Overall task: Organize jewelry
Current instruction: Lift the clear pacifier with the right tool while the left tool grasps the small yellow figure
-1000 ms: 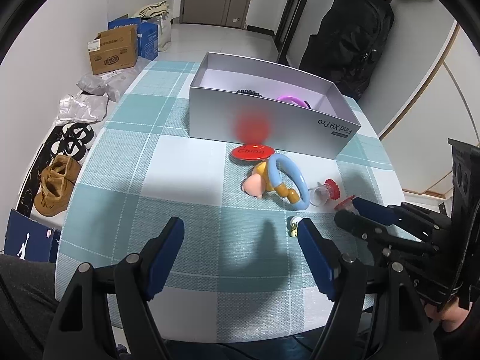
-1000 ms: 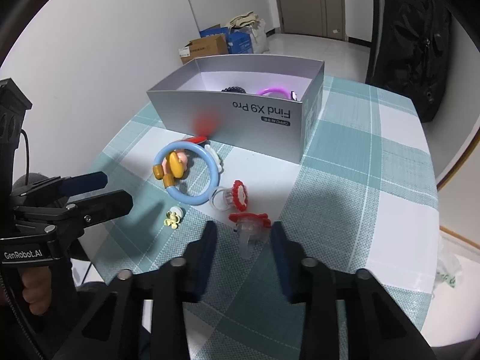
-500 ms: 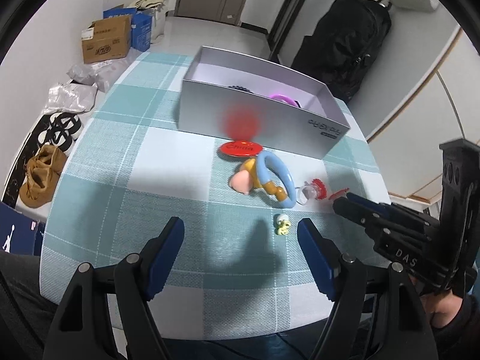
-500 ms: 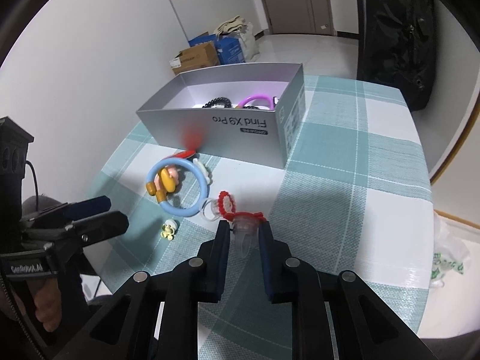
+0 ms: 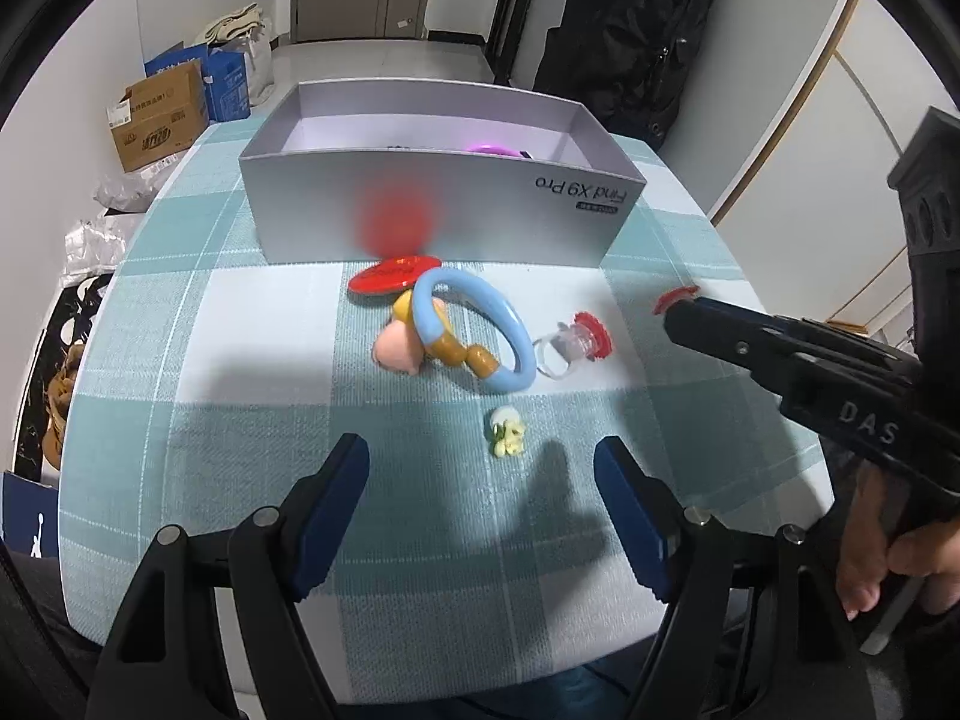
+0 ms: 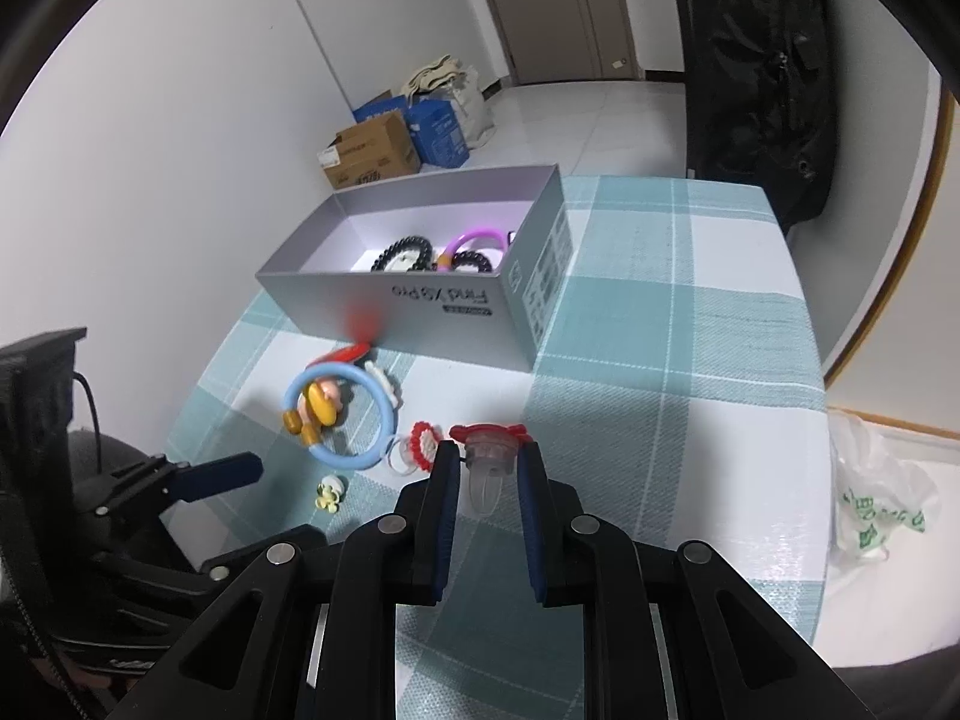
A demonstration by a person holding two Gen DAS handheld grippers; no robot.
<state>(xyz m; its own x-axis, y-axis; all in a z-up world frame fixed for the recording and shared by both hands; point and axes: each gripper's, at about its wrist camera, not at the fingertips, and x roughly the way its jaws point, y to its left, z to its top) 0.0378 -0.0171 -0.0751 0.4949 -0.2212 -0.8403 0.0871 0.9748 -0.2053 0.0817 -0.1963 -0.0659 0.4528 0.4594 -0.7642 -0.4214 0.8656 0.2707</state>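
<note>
Red-topped clear ring — pinched in my right gripper, lower centre | left gripper — spread, empty | grey box above

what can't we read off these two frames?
- Box contents: left wrist view, near wall hides all but a purple ring.
- Red-topped clear ring between the right gripper fingers: left wrist view shows only its red tip.
- Small yellow charm: too small to identify.
</note>
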